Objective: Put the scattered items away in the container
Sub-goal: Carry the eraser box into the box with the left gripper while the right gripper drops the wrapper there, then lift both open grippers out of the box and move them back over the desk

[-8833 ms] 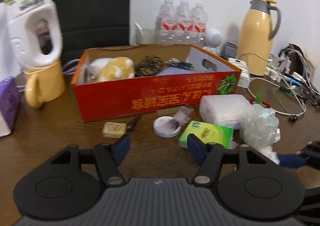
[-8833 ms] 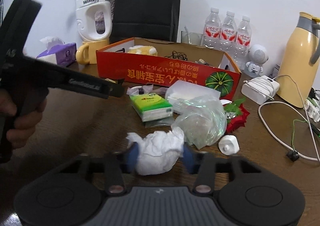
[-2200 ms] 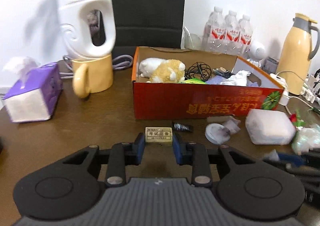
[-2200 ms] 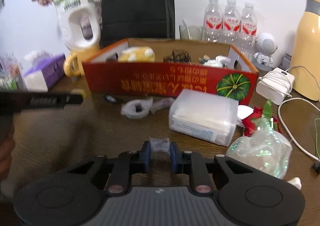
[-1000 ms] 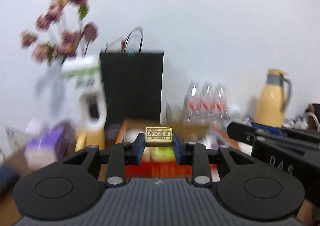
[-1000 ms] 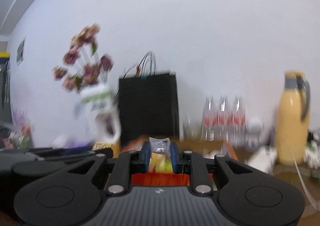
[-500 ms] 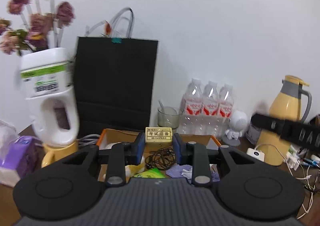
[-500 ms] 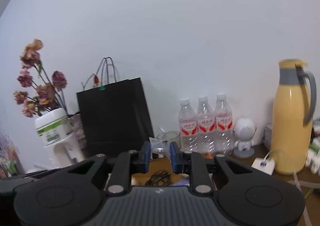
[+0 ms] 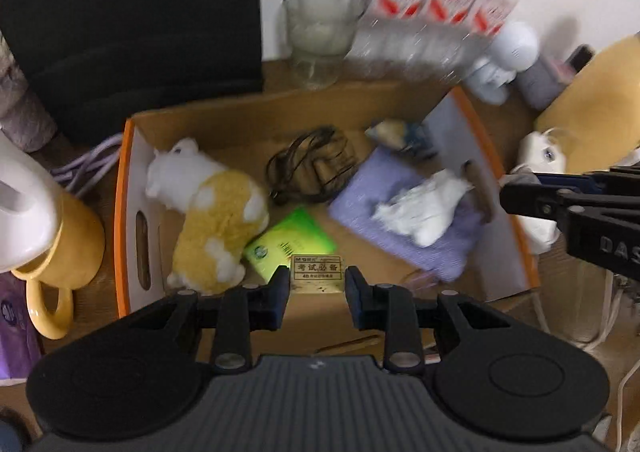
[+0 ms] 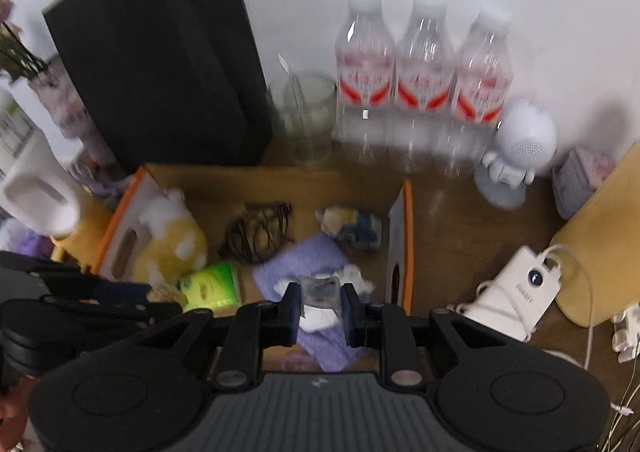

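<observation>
My left gripper [image 9: 318, 284] is shut on a small yellow eraser [image 9: 318, 274] and hangs tilted down over the front part of the open cardboard box [image 9: 128, 211]. My right gripper [image 10: 320, 302] is shut on a small clear plastic packet [image 10: 320, 290] above the box's right half [image 10: 406, 244]. Inside the box lie a yellow and white plush toy [image 9: 208, 219], a green tissue pack [image 9: 292, 238], a coil of black cable [image 9: 312, 163], a purple cloth [image 9: 404, 223] and a crumpled white tissue [image 9: 420, 207]. The right gripper's arm [image 9: 568, 203] shows at the right edge of the left wrist view.
Behind the box stand a black paper bag [image 10: 160, 63], a glass cup [image 10: 310, 119], three water bottles [image 10: 424, 83] and a small white robot figure [image 10: 516, 147]. A yellow mug [image 9: 60, 260] sits left of the box; a white charger [image 10: 516, 292] and yellow flask [image 10: 600, 252] on the right.
Both grippers have tipped from facing the wall to looking down into the box, and moved forward over it. Each keeps hold of its item.
</observation>
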`<state>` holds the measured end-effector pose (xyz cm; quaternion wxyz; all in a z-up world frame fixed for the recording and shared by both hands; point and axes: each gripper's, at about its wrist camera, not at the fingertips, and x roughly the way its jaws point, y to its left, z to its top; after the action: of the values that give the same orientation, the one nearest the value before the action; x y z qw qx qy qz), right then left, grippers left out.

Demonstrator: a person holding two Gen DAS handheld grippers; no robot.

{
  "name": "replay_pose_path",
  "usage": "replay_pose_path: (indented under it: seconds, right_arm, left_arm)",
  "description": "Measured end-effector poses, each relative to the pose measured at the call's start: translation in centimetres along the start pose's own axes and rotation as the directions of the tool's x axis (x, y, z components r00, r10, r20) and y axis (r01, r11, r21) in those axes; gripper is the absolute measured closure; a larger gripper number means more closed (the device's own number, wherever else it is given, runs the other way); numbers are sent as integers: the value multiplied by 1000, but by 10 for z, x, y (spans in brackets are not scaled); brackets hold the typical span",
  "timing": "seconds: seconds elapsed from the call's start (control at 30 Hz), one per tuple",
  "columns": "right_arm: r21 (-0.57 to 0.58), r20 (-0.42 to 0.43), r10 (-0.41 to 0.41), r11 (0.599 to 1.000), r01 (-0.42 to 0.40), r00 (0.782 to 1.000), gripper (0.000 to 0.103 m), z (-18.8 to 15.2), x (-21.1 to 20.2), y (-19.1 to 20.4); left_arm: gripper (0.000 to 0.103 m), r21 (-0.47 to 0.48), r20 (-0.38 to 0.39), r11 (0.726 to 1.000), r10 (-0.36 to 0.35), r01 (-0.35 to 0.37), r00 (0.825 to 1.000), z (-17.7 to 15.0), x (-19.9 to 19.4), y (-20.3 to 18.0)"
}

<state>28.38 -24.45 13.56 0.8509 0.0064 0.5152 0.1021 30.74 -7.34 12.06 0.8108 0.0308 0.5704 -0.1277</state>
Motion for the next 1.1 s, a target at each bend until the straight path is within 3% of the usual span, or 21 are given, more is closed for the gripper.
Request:
replay_pose_path:
  seconds: [0.23,0.37,0.5,0.57,0.6,0.67,0.7,0.77,0.83,0.97,1.0,1.1]
  right_arm:
    - [-40,-113,-13,999,9,993,83,-4,36,7]
    - [-48,-253,-68,997,57,965,83,-23,83,5]
    - [-22,-290,-56,998,51,955,83,-34,104,2]
    - [-10,-291,-49,999,49,955,81,-34,105,2]
    - [-3,-292,-44,999,45,955,78,-34,106,1]
    - [12,-294,-22,1000,27,955,68,-32,103,2]
    - [9,-293,-22,1000,26,956,62,-31,99,5]
    - [-32,-267,-64,998,57,961,50,-25,86,10]
    - [-64,-228,-100,994,88,968,36,-18,67,13]
    - [-47,-160,-85,996,78,984,34,-2,23,15]
    - [-57,-129,-76,996,69,989,32,-1,9,19]
    - [-82,-46,-64,995,60,997,22,3,-18,27]
  left_arm:
    - [72,-28,-39,1000,14,-15,999,-2,28,0]
    - [74,-47,-120,998,33,-39,992,-12,64,-5]
    - [70,-42,-120,999,23,-28,993,-18,71,-5]
    - [69,-26,-103,998,49,-52,993,-17,68,-6]
    - [58,-21,-101,998,57,-59,993,-17,67,-6]
    - [45,-28,-87,998,54,-57,995,-17,62,-4]
    - [45,-30,-75,998,57,-59,996,-17,55,-3]
    - [41,-30,-38,998,50,-51,998,-15,40,1]
    - [29,-35,3,997,67,-67,998,-13,21,6]
    - [27,-56,72,996,77,-73,994,-7,-22,16]
    - [20,-53,112,996,82,-76,990,-7,-36,16]
    - [16,-64,171,993,107,-98,979,-10,-57,16]
